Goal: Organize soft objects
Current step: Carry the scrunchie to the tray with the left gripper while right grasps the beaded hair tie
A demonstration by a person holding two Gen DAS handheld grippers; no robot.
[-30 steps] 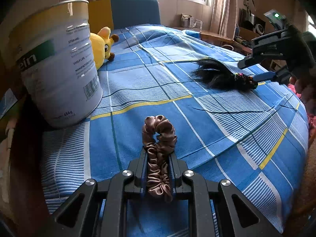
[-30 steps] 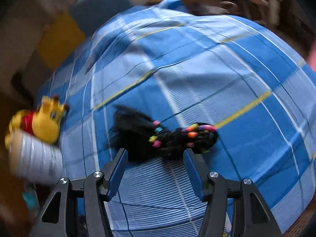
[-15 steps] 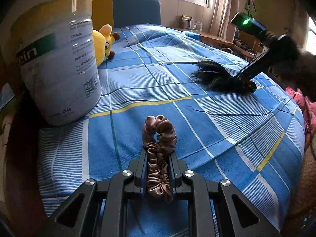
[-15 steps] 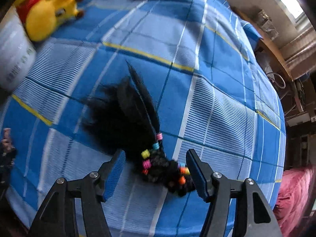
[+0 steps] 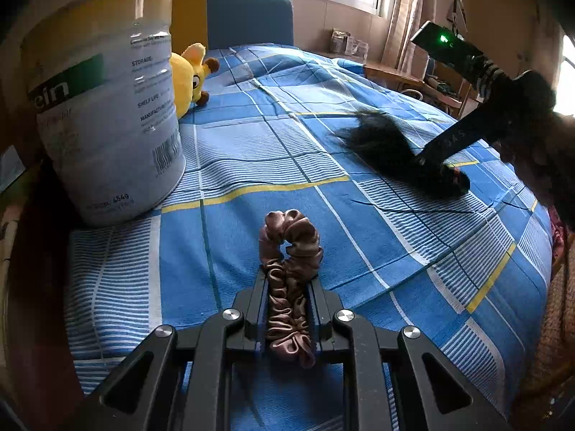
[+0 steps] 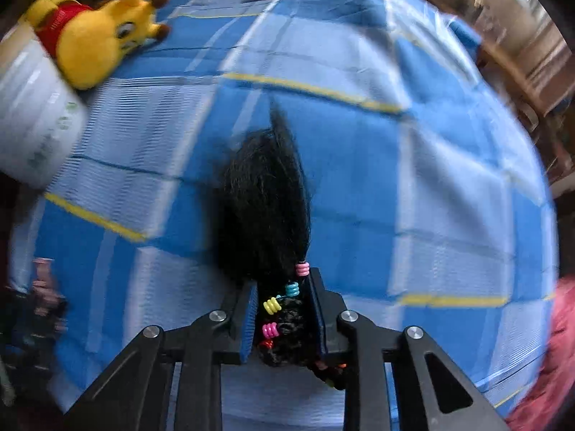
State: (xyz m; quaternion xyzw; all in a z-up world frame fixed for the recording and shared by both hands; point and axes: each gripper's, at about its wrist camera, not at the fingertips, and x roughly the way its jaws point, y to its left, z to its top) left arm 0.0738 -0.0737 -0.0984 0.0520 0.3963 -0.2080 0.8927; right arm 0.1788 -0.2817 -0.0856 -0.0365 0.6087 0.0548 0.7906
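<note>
Nearest, left hand-held gripper (image 5: 287, 283) clamped on brown scrunchie (image 5: 289, 251), loop end poking past the fingertips, low over the blue plaid bed (image 5: 251, 151). Off to the left, tall tin (image 5: 104, 104) standing upright on the bed. Farther out, right hand-held gripper (image 6: 284, 292) pointing steeply down, jaws just closed, squeezing the beaded end of black hairpiece (image 6: 264, 197), bushy end spread on the bed. Beyond the tin, yellow plush (image 5: 188, 77) lying just beside it, near the headboard (image 5: 248, 18).
</note>
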